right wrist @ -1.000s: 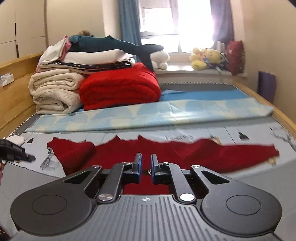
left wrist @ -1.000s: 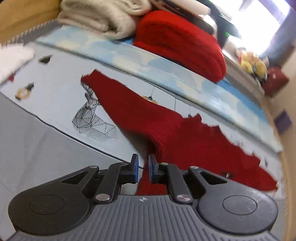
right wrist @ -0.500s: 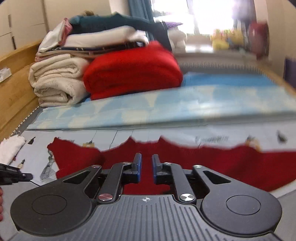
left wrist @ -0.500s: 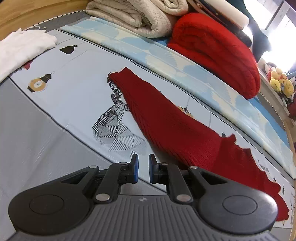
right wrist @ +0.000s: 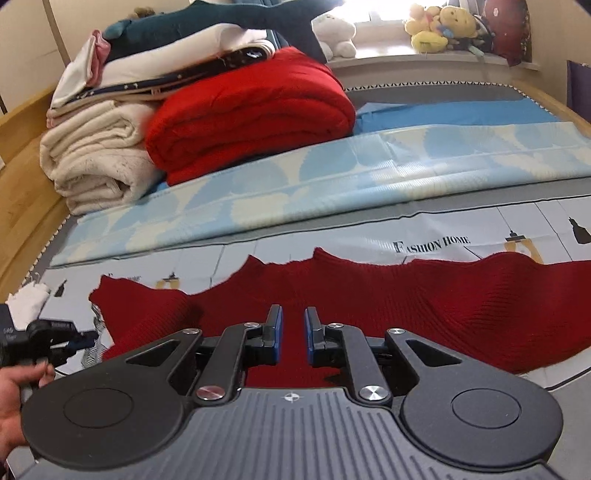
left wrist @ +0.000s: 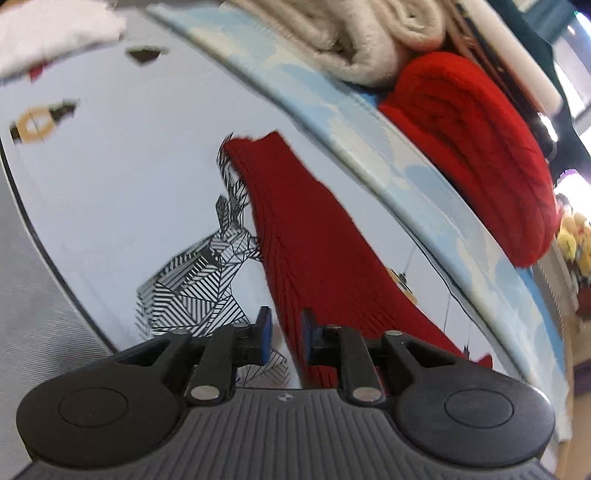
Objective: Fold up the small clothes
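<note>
A dark red knitted sweater lies spread flat on the printed sheet, sleeves out to both sides. In the left wrist view its left sleeve runs away from me. My left gripper hangs over the sleeve's near edge, jaws a little apart and empty. My right gripper is over the sweater's body below the collar, jaws a little apart and empty. The left gripper also shows in the right wrist view, held by a hand beside the left sleeve.
A folded red blanket and cream blankets are stacked at the back, with a blue patterned cloth in front. A white garment lies far left. Plush toys sit on the windowsill.
My left gripper has moved left along the sleeve toward its cuff and opened slightly. My right gripper has tilted down closer over the sweater's body.
</note>
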`<state>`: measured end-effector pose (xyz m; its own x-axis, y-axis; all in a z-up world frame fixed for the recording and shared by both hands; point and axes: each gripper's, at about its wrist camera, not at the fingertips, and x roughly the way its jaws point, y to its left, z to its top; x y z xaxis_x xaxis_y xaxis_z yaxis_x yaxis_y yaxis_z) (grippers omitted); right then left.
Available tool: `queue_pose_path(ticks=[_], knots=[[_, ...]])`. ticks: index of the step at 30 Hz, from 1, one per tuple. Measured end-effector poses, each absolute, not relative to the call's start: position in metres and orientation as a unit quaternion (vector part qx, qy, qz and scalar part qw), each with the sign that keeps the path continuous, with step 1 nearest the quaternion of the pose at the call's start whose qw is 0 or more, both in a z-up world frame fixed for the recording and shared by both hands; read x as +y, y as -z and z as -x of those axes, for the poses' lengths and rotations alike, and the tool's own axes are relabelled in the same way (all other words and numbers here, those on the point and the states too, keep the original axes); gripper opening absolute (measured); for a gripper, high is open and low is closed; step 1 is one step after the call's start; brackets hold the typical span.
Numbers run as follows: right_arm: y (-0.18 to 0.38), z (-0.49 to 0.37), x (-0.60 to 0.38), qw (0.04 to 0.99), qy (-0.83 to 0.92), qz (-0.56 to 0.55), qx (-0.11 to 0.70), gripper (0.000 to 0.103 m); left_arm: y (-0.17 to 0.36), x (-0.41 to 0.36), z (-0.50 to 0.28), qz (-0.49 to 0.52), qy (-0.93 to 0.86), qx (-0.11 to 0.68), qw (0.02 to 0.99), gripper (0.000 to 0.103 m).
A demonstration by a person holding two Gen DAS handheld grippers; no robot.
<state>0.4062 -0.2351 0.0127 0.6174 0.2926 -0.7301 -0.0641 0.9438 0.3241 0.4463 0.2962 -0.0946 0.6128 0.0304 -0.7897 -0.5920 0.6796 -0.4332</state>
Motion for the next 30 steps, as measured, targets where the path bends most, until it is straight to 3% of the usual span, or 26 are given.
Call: queue_pose_path(ticks=[2, 6, 7, 8, 9, 14, 18, 24, 26, 30], knots=[[-0.011, -0.408, -0.237, 0.888, -0.098, -0.13, 0.429, 0.014, 0.109, 0.299, -0.453, 0.375, -0.187, 0.41, 0.811, 0.036], [-0.009, -0.41, -0.239, 0.887, -0.095, -0.126, 0.434, 0.014, 0.115, 0.288, -0.462, 0.352, -0.171, 0.417, 0.82, 0.041], [-0.009, -0.411, -0.239, 0.888, -0.094, -0.125, 0.433, 0.014, 0.114, 0.285, -0.466, 0.351, -0.159, 0.421, 0.821, 0.034], [-0.008, -0.412, -0.239, 0.888, -0.092, -0.124, 0.433, 0.014, 0.115, 0.282, -0.468, 0.357, -0.141, 0.426, 0.819, 0.016], [-0.008, -0.412, -0.24, 0.889, -0.09, -0.122, 0.433, 0.014, 0.114, 0.279, -0.469, 0.353, -0.136, 0.429, 0.82, 0.01], [-0.007, -0.414, -0.245, 0.887, -0.08, -0.129, 0.436, 0.014, 0.07, 0.258, -0.463, 0.328, -0.131, 0.373, 0.858, 0.007], [-0.009, -0.411, -0.257, 0.889, -0.068, -0.134, 0.432, 0.014, 0.023, 0.191, -0.457, 0.297, -0.001, 0.337, 0.893, 0.007], [-0.008, -0.41, -0.282, 0.887, -0.038, -0.15, 0.436, 0.014, 0.014, 0.067, -0.437, 0.225, 0.205, 0.418, 0.856, 0.011], [-0.007, -0.41, -0.291, 0.884, -0.032, -0.157, 0.439, 0.014, 0.006, 0.051, -0.427, 0.187, 0.182, 0.437, 0.861, 0.018], [-0.008, -0.408, -0.3, 0.882, -0.029, -0.167, 0.44, 0.014, -0.009, 0.068, -0.419, 0.181, 0.111, 0.467, 0.858, 0.019]])
